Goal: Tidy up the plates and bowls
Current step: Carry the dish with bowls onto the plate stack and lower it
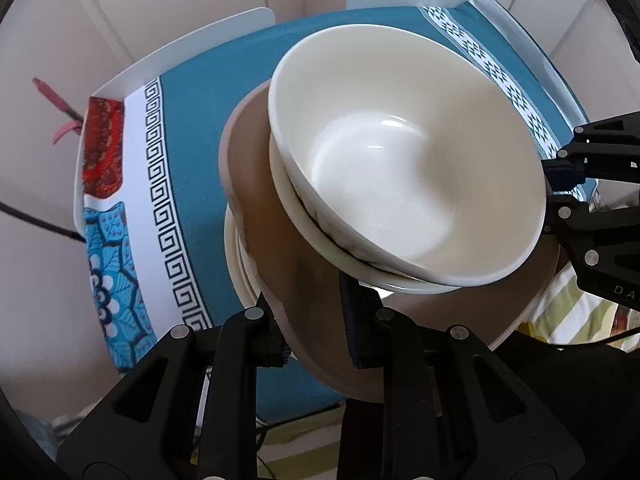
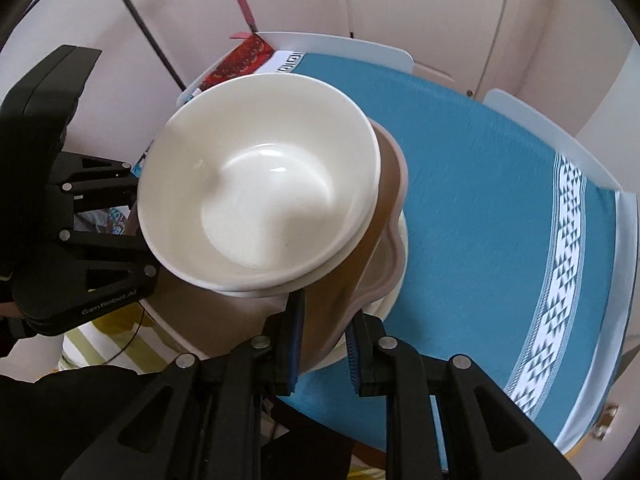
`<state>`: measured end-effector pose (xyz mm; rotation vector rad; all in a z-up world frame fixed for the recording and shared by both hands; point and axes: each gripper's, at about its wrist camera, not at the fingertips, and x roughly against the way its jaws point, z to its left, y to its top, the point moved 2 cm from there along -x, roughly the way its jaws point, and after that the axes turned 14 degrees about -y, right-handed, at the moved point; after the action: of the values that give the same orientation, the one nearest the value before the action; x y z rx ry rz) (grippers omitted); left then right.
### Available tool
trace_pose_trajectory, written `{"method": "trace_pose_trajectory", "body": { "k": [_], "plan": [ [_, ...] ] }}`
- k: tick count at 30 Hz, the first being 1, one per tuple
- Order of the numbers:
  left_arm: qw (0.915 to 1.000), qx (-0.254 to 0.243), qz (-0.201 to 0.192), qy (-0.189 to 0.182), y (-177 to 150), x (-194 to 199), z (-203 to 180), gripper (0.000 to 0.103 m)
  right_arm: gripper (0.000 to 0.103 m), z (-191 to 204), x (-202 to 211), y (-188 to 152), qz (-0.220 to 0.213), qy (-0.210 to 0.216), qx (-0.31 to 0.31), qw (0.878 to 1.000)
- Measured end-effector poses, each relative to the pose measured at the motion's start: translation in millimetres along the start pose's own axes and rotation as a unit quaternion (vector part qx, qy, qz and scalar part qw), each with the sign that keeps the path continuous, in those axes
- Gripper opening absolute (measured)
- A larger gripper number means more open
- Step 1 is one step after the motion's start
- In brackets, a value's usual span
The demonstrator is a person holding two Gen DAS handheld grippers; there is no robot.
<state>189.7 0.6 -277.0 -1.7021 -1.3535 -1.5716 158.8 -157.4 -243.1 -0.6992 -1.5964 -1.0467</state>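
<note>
Left wrist view: a cream bowl point(image 1: 408, 160) sits nested in a second white bowl point(image 1: 320, 240), both on a wavy-edged tan plate point(image 1: 264, 184) that tops a white plate point(image 1: 234, 264), the whole stack tilted over the teal-clothed worktop point(image 1: 200, 120). The left hand-held gripper point(image 1: 316, 328) is clamped on the tan plate's near rim. The right hand-held gripper point(image 2: 322, 348) pinches the same plate's edge from the opposite side.
</note>
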Motion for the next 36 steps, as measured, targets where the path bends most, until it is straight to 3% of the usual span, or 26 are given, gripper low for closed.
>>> {"method": "trace_pose_trajectory", "body": {
  "k": [13, 26, 36],
  "plan": [
    [0.9995, -0.021, 0.000, -0.021, -3.6, -6.5, 1.9, 0.018, 0.018, 5.8, -6.9, -6.1, 0.006, -0.022, -0.036, 0.999],
    [0.9989, -0.032, 0.034, 0.003, 0.1, 5.2, 1.5, 0.018, 0.018, 5.2, -9.9, -4.0, 0.030, -0.027, -0.064, 0.997],
    [0.9992, -0.017, 0.025, 0.024, -2.8, 32.8, -5.5, 0.018, 0.018, -5.9, 0.9, -3.0, 0.038, -0.025, -0.079, 0.996]
  ]
}}
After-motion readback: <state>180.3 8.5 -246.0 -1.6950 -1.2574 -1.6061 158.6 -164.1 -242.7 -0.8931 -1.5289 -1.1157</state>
